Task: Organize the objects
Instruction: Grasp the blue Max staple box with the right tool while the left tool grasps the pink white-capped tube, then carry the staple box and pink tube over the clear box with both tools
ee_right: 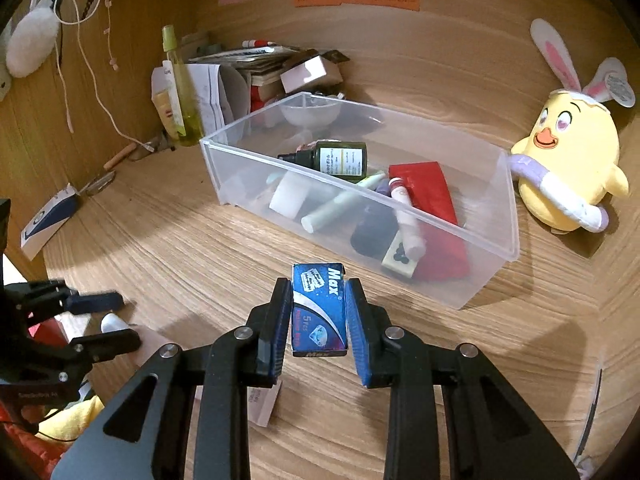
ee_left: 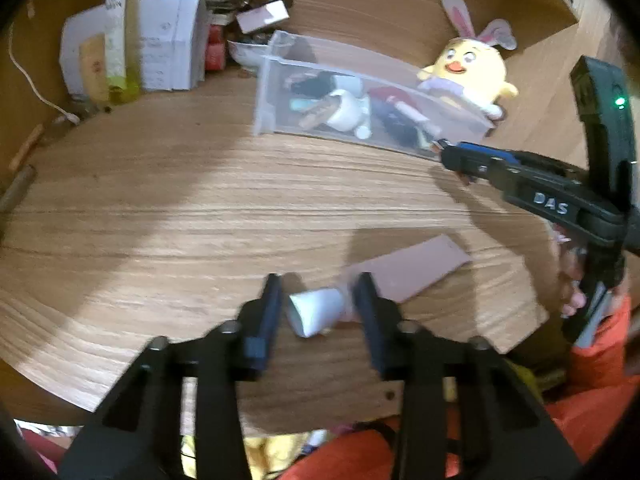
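My right gripper (ee_right: 318, 283) is shut on a small blue "Max" box (ee_right: 319, 312), held above the wooden desk just in front of a clear plastic bin (ee_right: 224, 172). In the left wrist view the right gripper (ee_left: 447, 154) reaches in from the right toward the bin (ee_left: 264, 92), with the box's blue edge (ee_left: 486, 149) showing. My left gripper (ee_left: 319, 290) sits low over the desk, its pads closed against a small white tube (ee_left: 316, 312) that lies by a pink card (ee_left: 416, 268). The right wrist view has the left gripper (ee_right: 120, 322) and tube (ee_right: 113, 322) at far left.
The bin holds a green bottle (ee_right: 340, 158), a red pouch (ee_right: 428, 192), markers and a white roll. A yellow plush chick (ee_right: 568, 160) sits right of it. Boxes, papers and a tall bottle (ee_right: 180, 80) crowd the back left corner. An orange sleeve (ee_left: 600, 360) is near the desk's front edge.
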Action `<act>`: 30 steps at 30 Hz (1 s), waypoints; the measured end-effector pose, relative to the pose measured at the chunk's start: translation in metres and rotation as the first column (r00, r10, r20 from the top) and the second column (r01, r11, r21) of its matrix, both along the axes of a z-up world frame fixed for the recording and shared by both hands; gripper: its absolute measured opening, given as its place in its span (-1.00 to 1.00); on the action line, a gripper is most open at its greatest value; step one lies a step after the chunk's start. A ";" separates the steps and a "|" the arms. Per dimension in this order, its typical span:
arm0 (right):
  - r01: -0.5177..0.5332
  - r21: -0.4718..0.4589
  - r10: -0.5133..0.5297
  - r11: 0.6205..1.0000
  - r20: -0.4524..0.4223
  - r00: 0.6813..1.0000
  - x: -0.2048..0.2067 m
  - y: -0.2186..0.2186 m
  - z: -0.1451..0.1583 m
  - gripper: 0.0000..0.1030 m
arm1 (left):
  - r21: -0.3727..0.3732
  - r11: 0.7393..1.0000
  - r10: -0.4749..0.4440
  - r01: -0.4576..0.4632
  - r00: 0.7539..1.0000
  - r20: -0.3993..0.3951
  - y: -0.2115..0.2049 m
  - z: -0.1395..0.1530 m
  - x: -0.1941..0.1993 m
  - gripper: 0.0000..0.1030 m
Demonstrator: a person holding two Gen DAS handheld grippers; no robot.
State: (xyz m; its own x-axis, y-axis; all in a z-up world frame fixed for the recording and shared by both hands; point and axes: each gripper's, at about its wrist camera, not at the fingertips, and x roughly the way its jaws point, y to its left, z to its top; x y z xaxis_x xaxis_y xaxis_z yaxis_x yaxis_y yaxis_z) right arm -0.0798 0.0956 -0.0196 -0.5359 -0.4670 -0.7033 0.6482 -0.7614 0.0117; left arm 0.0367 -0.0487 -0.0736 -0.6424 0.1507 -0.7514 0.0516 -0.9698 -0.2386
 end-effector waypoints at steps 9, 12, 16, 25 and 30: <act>-0.013 -0.015 0.012 1.000 -0.025 1.000 0.009 -0.003 0.007 -0.52 | -0.054 0.998 0.042 -0.045 0.998 -0.041 0.001 0.006 -0.003 -0.34; -0.012 -0.022 0.011 1.000 -0.037 0.999 0.011 -0.002 0.011 -0.52 | -0.046 0.997 0.061 -0.064 0.996 -0.058 -0.005 0.011 -0.008 -0.34; -0.007 -0.032 0.005 0.999 -0.052 0.999 0.012 0.002 0.017 -0.52 | -0.043 0.995 0.086 -0.091 0.991 -0.105 -0.013 0.023 -0.012 -0.35; 0.016 -0.058 -0.020 0.998 -0.072 0.997 0.006 0.015 0.028 -0.52 | -0.078 0.993 0.077 -0.093 0.979 -0.188 -0.012 0.050 -0.030 -0.35; 0.025 -0.073 -0.031 0.997 -0.089 0.996 0.005 0.020 0.035 -0.52 | -0.099 0.992 0.055 -0.080 0.972 -0.228 -0.006 0.064 -0.041 -0.35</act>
State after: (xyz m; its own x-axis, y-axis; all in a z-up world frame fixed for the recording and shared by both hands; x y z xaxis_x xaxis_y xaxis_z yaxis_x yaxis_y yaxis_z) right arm -0.0747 0.1158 0.0152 -0.6088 -0.4987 -0.6170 0.6277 -0.7784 0.0098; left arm -0.0038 -0.0552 -0.0099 -0.8022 0.0281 -0.5964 0.0748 -0.9863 -0.1471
